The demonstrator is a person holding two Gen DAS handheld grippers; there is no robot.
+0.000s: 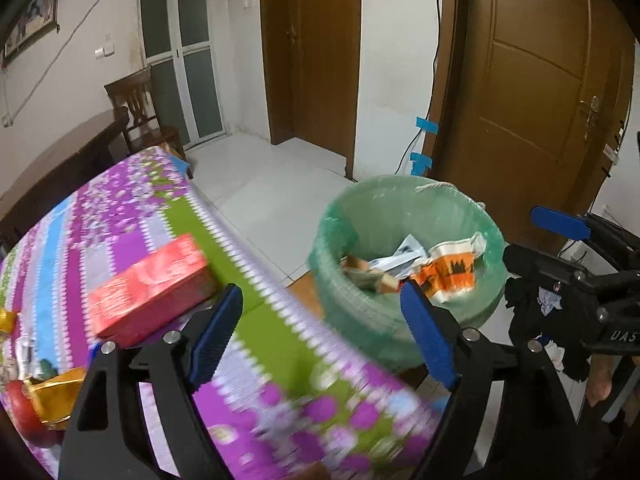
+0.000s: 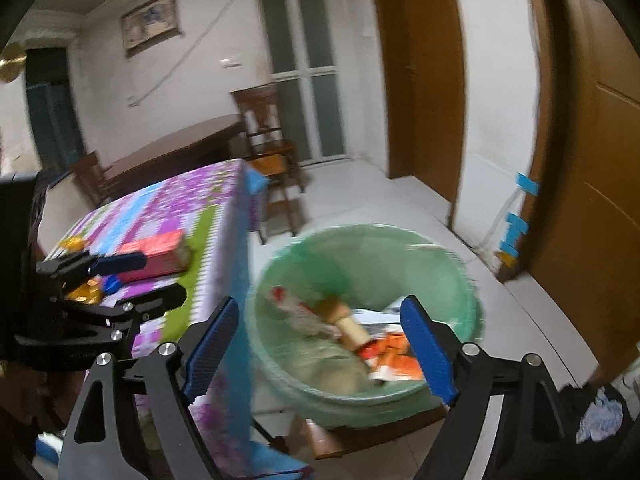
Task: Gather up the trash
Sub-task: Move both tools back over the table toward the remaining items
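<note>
Jaws wide & empty on left gripper point(image 1: 322, 334) and right gripper point(image 2: 320, 350); wrappers in bin point(image 1: 408, 196), red box point(image 1: 150, 290) + gold wrappers point(image 1: 60, 398) left on bench point(image 1: 280, 308).

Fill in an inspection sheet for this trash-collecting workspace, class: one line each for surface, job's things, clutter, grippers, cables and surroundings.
Surface: table under a purple floral cloth.
Job's things: green-lined bin beside the table, holding an orange wrapper and other scraps; red box on the table.
Clutter: gold wrappers at the near-left table edge.
Grippers: left gripper and right gripper both open, nothing between the fingers.
Cables: one cable runs down the wall, fixed with blue tape.
Surroundings: brown door, wooden chair, tiled floor.
</note>
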